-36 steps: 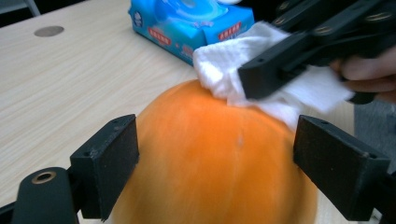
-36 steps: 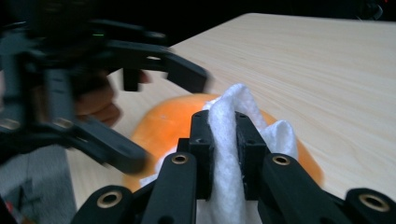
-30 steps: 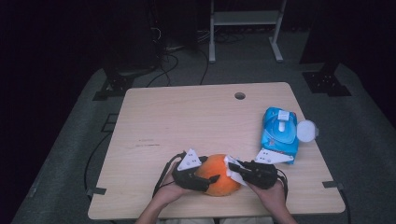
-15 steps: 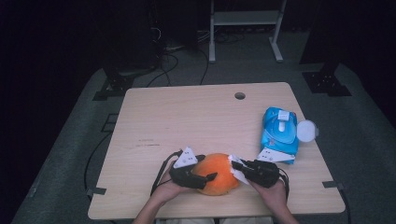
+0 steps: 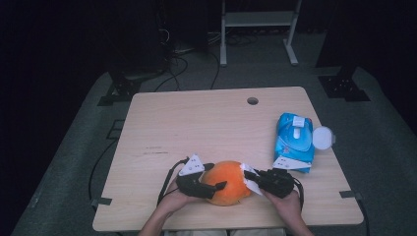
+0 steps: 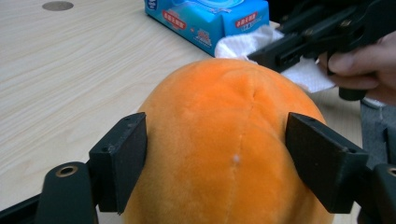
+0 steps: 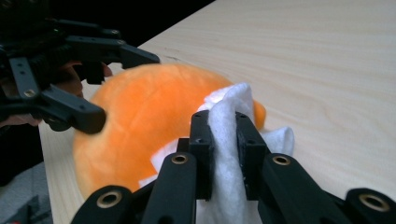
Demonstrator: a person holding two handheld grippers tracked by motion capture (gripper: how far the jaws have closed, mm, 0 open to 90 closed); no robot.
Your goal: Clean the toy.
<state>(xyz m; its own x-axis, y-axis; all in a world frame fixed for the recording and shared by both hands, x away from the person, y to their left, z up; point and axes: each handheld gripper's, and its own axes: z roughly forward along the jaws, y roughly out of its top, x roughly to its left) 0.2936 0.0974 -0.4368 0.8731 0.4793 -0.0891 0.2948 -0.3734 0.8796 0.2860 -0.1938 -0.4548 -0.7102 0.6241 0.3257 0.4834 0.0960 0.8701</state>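
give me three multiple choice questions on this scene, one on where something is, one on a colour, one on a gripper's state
1. Where is the wipes pack?
A. at the table's right side
B. by the left edge
C. on the floor

2. What colour is the plush between the grippers?
A. green
B. orange
C. purple

3. What is the right gripper doing?
A. hanging open over bare table
B. shut on the pack
C. shut on a white wipe

Answers:
1. A, since the high view shows the blue pack near the table's right edge.
2. B, as the plush is bright orange in all three views.
3. C, because the right gripper view shows its fingers pinching the wipe against the plush, while the left gripper has a finger at each side of the plush.
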